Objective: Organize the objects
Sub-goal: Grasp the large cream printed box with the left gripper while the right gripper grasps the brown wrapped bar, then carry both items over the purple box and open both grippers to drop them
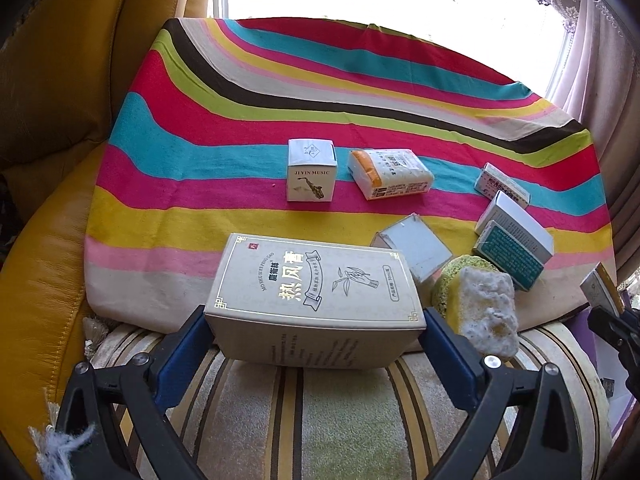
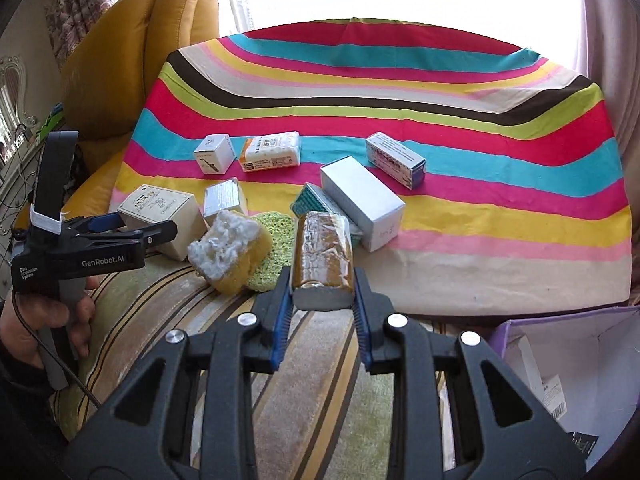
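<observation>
left claw (image 1: 316, 334) pinching beige box (image 1: 316, 280) | right claw (image 2: 322, 300) pinching brown wrapped box (image 2: 323, 256) | sponge (image 2: 230, 252) between them, just ahead-left of right claw

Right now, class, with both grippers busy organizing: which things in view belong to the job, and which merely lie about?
Belonging to the job:
- beige box, clamped in the left gripper
- brown packet, clamped in the right gripper
- saxophone box
- orange-white pack
- sponge
- purple bin, possibly the destination

Lying about:
- striped cloth
- yellow armchair
- curtain
</observation>
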Demonstrator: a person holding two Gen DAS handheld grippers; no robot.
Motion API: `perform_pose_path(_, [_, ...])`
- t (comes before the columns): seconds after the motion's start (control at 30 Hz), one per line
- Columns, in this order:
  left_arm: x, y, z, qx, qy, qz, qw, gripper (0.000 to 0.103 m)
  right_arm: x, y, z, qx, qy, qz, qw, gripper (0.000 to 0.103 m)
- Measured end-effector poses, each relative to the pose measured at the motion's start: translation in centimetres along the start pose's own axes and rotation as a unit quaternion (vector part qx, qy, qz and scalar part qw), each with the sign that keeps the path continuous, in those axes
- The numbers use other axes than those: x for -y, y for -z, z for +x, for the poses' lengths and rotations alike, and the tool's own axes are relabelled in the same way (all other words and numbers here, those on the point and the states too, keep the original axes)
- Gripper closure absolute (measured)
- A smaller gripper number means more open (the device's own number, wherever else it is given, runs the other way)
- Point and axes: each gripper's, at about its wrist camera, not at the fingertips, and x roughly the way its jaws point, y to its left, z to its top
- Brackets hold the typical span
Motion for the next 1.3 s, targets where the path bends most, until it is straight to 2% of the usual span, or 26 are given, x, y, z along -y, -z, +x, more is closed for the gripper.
perform_pose_path(0.23, [1.0,0.7,-3.4,0.067,0.011,0.01,0.9976,0.003,0.8,2.4,-1.2,-0.009,0.039,0.023,0.999,0.071])
perform_pose_path(0.37, [2.7,1.1,-5.4,0.107,0.043,0.032,0.9928,0.003,1.8,3.8,-2.2,-0.009,0.054,0.043,0.998,0.071])
perform_pose_path(0.5, [5.0,1.8,-6.6,0.12,0.079,0.064,0.9876,0.003,3.3,4.9,-3.3,-0.009,0.073,0.07,0.995,0.071])
perform_pose_path(0.67, [8.1,2.7,-7.4,0.115,0.129,0.1,0.98,0.003,5.2,6.5,-4.5,-0.011,0.089,0.097,0.991,0.071])
perform_pose_path(0.9, [12.6,3.9,-7.6,0.096,0.174,0.145,0.9693,0.003,8.1,8.9,-6.3,-0.014,0.113,0.135,0.984,0.071])
perform_pose_path(1.3, [19.4,5.4,-7.6,0.066,0.23,0.215,0.9469,0.003,13.1,12.8,-9.0,-0.025,0.167,0.188,0.968,0.071])
